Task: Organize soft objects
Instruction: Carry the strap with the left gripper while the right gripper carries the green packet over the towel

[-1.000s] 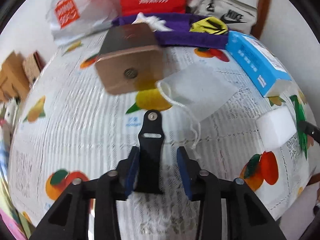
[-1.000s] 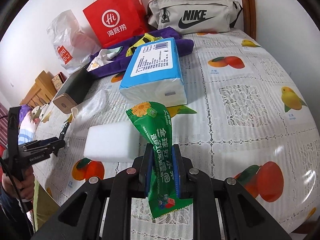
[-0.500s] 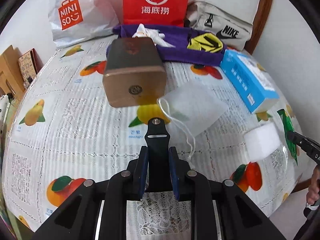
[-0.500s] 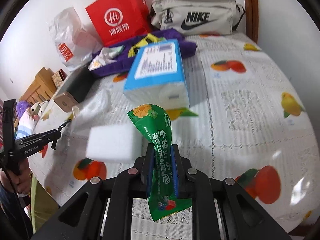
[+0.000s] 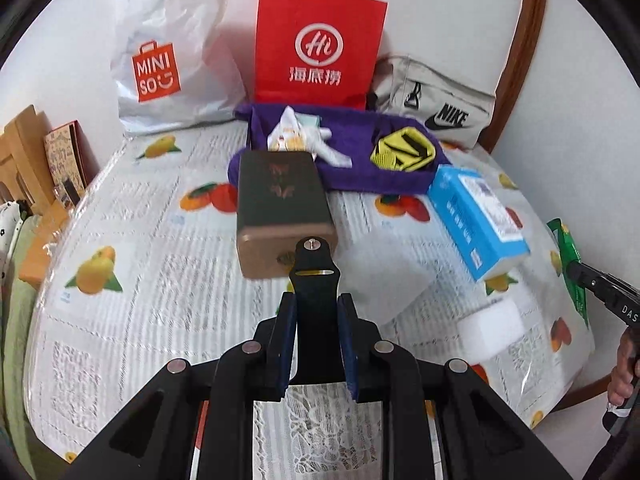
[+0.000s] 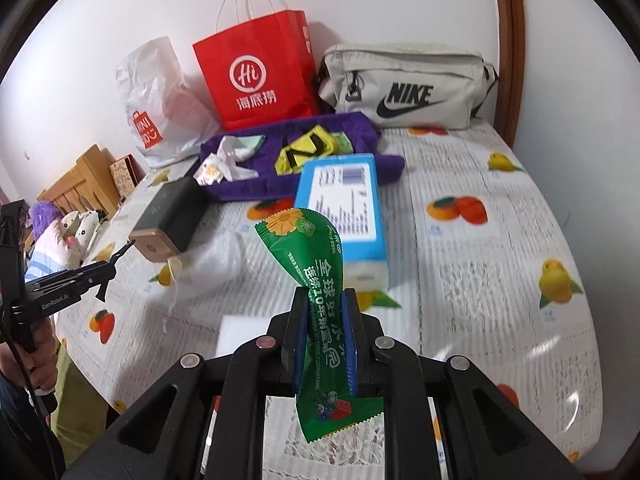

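Note:
My left gripper (image 5: 315, 316) is shut on a black watch strap (image 5: 314, 276) and holds it above the table. My right gripper (image 6: 324, 320) is shut on a green snack packet (image 6: 316, 264), held upright above the table. A purple towel (image 5: 360, 160) at the back holds a yellow-black cloth (image 5: 402, 148) and a crumpled white wrapper (image 5: 296, 136). A white drawstring pouch (image 5: 384, 280), a white sponge block (image 5: 490, 326) and a blue tissue pack (image 5: 476, 216) lie on the fruit-print tablecloth (image 5: 140, 280).
A dark box with a brown end (image 5: 280, 208) lies mid-table. A red paper bag (image 5: 318, 44), a white Miniso bag (image 5: 168, 56) and a grey Nike bag (image 5: 436, 96) stand along the back wall. Wooden furniture (image 5: 24, 152) is at the left.
My left gripper closed on the black strap and lifted it off the table. My right gripper rose a little with the green packet still in it.

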A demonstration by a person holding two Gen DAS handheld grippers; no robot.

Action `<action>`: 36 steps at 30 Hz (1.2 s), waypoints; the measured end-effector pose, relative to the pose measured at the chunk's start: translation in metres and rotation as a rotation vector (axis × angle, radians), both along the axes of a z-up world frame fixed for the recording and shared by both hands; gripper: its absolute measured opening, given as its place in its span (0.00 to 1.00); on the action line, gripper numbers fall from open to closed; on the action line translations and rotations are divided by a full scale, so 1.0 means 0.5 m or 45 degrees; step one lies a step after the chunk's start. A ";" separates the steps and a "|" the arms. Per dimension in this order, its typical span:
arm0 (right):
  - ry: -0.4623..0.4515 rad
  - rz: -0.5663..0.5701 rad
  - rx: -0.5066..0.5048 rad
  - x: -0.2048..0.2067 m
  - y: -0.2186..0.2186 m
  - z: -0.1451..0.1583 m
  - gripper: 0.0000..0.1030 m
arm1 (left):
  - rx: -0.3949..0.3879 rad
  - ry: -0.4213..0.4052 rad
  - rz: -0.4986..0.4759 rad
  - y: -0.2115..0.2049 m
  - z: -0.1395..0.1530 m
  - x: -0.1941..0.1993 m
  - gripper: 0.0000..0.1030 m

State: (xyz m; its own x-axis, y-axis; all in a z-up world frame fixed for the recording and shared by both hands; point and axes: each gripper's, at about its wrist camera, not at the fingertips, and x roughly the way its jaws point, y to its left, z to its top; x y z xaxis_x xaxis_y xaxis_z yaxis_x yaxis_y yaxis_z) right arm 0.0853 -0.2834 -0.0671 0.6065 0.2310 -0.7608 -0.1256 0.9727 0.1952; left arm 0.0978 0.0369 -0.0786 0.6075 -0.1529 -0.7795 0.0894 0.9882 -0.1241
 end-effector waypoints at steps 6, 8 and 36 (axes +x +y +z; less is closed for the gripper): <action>-0.041 0.003 -0.023 0.028 0.001 0.035 0.15 | -0.013 -0.042 0.073 0.037 0.036 0.031 0.19; -0.049 0.004 -0.030 0.040 -0.002 0.045 0.15 | -0.013 -0.057 0.085 0.045 0.048 0.043 0.19; -0.070 0.087 -0.045 0.369 0.053 0.051 0.15 | 0.024 -0.080 0.044 -0.004 0.067 0.304 0.19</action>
